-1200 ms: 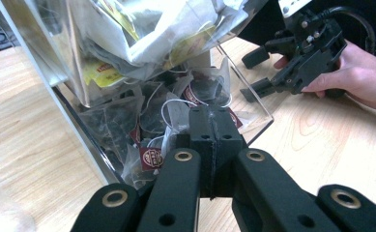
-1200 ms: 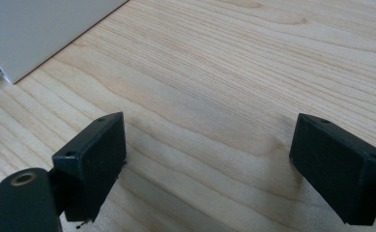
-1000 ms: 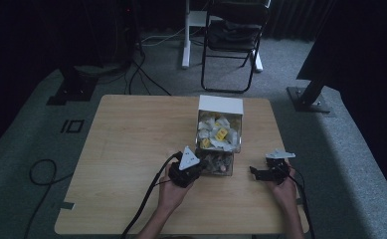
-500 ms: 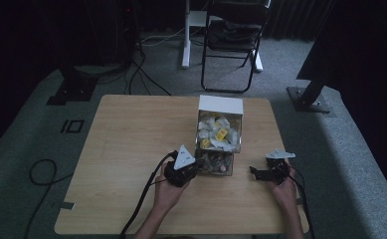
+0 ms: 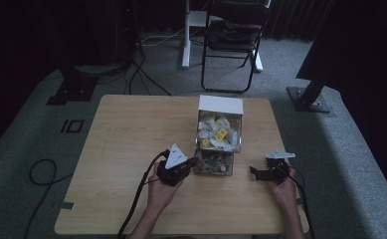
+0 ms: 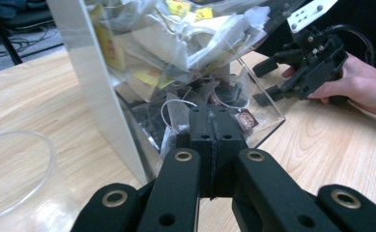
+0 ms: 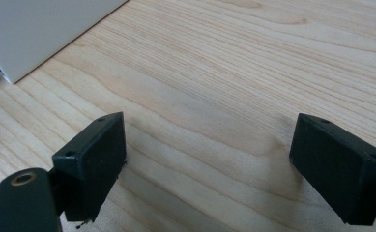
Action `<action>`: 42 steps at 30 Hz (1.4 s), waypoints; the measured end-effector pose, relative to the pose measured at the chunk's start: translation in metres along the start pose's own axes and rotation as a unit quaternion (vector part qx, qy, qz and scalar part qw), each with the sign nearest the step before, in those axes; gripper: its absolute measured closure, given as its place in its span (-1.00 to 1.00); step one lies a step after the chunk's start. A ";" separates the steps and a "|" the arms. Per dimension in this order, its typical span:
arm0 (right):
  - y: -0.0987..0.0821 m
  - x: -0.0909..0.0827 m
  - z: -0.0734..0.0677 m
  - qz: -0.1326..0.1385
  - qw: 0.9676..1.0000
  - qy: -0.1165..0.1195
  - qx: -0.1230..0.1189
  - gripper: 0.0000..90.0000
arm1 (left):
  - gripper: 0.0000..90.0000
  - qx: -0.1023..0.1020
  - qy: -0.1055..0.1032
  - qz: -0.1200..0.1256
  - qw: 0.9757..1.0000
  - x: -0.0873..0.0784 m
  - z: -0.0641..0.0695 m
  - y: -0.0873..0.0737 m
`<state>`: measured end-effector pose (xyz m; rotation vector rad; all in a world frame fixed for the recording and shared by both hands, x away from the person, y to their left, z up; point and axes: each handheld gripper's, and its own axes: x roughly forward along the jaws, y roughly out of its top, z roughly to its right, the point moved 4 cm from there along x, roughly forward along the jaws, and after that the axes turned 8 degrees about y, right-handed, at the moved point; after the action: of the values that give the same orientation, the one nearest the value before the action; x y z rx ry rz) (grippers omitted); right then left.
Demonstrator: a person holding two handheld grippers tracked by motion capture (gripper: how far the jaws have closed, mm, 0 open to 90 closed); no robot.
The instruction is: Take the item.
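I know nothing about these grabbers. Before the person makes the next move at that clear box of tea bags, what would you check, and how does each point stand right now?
1. Left gripper jaws closed: ok, pads pressed together at the open front of the clear box.
2. Something caught between them: cannot tell; a white string loops just beyond the tips, but no bag shows in the pads.
3. Right gripper free: ok, jaws wide apart over bare table, holding nothing.
4. Right gripper apart from the box: ok, it sits off to the box's right.
5. Box standing steady: ok, upright on the table.
6. Tea bags staying inside: ok, none lie on the wood.
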<state>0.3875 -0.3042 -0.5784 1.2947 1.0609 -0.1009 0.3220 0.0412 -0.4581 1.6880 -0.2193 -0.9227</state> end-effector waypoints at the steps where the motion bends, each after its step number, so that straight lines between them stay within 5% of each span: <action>1: 0.000 0.000 0.000 0.000 1.000 0.000 0.000 -0.72 | 1.00 -0.001 0.002 0.001 1.000 -0.001 -0.001 0.000; 42: 0.000 0.000 0.000 0.000 1.000 0.000 0.000 -0.72 | 1.00 -0.020 0.032 0.013 0.999 -0.023 -0.037 -0.007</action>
<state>0.3875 -0.3042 -0.5784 1.2948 1.0608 -0.1011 0.3286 0.0842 -0.4524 1.6710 -0.1779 -0.8484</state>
